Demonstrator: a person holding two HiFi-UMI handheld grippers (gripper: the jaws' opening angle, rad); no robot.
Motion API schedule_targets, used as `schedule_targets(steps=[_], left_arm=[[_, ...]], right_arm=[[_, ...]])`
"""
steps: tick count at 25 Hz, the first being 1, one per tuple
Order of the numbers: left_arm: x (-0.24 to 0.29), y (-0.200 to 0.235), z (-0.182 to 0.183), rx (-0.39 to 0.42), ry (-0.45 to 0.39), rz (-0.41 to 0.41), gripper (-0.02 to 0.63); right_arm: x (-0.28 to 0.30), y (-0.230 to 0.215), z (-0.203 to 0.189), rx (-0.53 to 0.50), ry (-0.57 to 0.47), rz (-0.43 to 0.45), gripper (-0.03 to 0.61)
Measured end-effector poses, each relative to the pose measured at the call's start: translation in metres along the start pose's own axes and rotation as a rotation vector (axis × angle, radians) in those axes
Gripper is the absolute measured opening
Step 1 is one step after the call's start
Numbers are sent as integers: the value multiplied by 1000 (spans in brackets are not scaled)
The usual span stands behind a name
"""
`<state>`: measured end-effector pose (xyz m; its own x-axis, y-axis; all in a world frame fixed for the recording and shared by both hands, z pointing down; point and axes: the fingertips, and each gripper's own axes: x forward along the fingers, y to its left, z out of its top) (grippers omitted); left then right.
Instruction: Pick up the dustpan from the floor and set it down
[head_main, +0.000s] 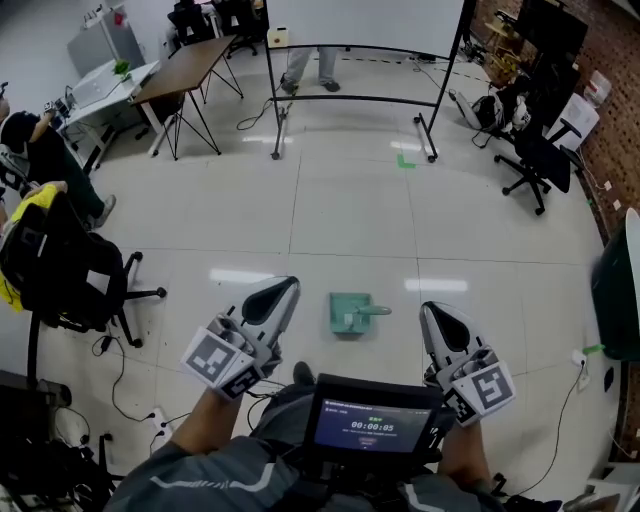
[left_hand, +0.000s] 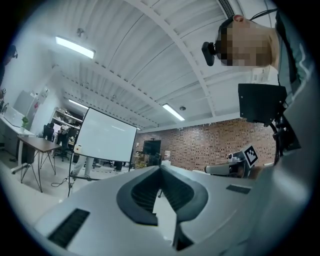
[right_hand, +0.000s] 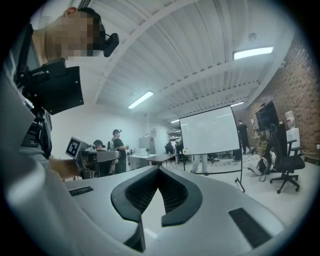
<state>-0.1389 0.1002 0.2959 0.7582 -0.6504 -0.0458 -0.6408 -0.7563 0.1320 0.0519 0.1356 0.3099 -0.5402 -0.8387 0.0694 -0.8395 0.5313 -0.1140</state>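
Item: dustpan (head_main: 349, 313), pale green, lying flat on the glossy white floor (head_main: 340, 215), its short handle turned toward the right of the head view; seen from above it sits between the two grippers and apart from both. Left gripper (head_main: 286, 286): grey, held roughly level, jaws pressed together at the tips, nothing between the ribbed dark pads (left_hand: 147, 192); marker cube (head_main: 222, 362) at its rear. Right gripper (head_main: 431, 310): same build, jaws closed tip to tip, nothing held; marker cube (head_main: 482, 388) at its rear. Small screen (head_main: 370, 420) mounted at the person's chest, low in the head view between the forearms. Surroundings: white projection screen on a black wheeled frame (head_main: 352, 98) beyond the dustpan; brown-topped table (head_main: 186, 64) on black legs at upper left; black office chair (head_main: 538, 160) at right by a brick wall (head_main: 610, 110); second black chair (head_main: 75, 285) with a yellow garment at left; a seated person (head_main: 40, 150) at the far left edge
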Motion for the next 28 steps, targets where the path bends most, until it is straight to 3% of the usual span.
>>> schedule_targets(steps=[3,9,14,18,22,28], left_arm=[[21,42,4,-15,18,-39,23],[54,77,-5,-20,44,-65,23],[82,68,-9,-13,24,-18,23],[96,56,-1,-11,3,21,23],[114,46,-8,-1,22,46,23],[144,55,-50,-43,64,70,25]], right_arm=[[49,-12,11,8,-12,-24,15],[95,-32,11,-15,0,2,15],[99,-68,14,1,-10,35,15],[97,-87,26,-61,-10,71,15],[99,-109,34,-62,-27,113,18],[117,-138,-11,-42,72,200,106]])
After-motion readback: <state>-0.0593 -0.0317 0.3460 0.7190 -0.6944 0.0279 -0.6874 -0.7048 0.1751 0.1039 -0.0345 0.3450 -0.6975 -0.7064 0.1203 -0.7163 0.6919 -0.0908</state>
